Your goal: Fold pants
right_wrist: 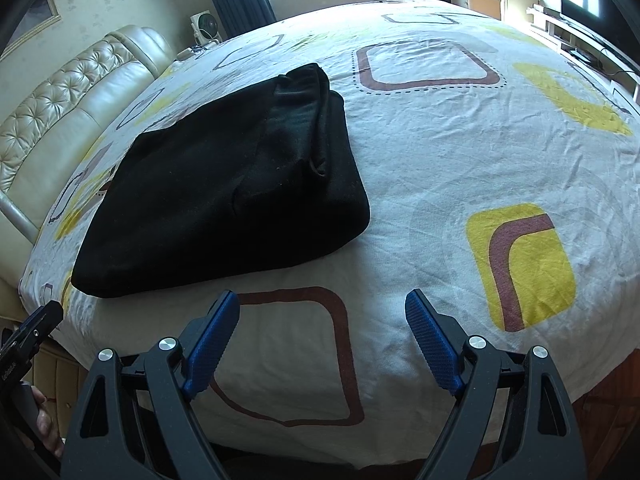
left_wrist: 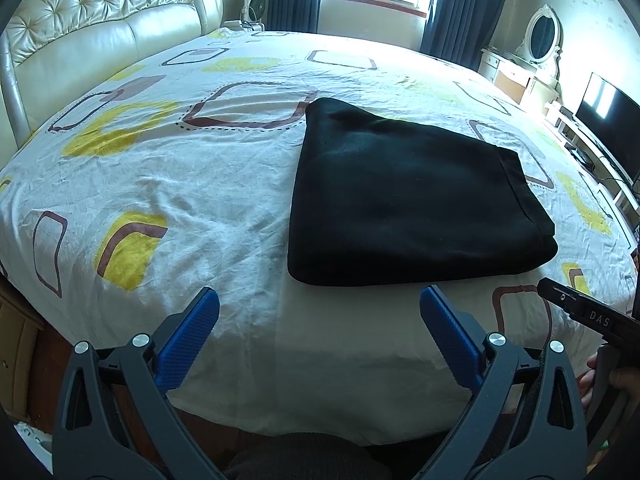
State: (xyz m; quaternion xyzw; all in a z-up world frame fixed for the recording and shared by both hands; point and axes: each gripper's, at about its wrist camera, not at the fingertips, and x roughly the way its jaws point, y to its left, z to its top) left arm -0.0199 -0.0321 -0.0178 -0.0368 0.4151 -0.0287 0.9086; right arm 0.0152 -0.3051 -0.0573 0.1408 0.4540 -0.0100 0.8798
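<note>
Black pants (left_wrist: 408, 196) lie folded into a flat, thick rectangle on the patterned bed sheet (left_wrist: 160, 168). In the right wrist view the same pants (right_wrist: 224, 200) show layered folds along their right side. My left gripper (left_wrist: 320, 300) hovers open just short of the pants' near edge, with nothing between its blue pads (left_wrist: 188, 340). My right gripper (right_wrist: 322, 304) is also open and empty, over bare sheet to the right of the pants' near corner. Each gripper's tip shows at the edge of the other's view, held in a hand.
A cream tufted headboard (left_wrist: 100, 28) stands at the left. A window with dark curtains (left_wrist: 456, 0) is at the far side. A dresser with an oval mirror (left_wrist: 540, 40) and a TV (left_wrist: 612, 128) line the right wall. The bed's near edge (left_wrist: 320, 420) drops just below the grippers.
</note>
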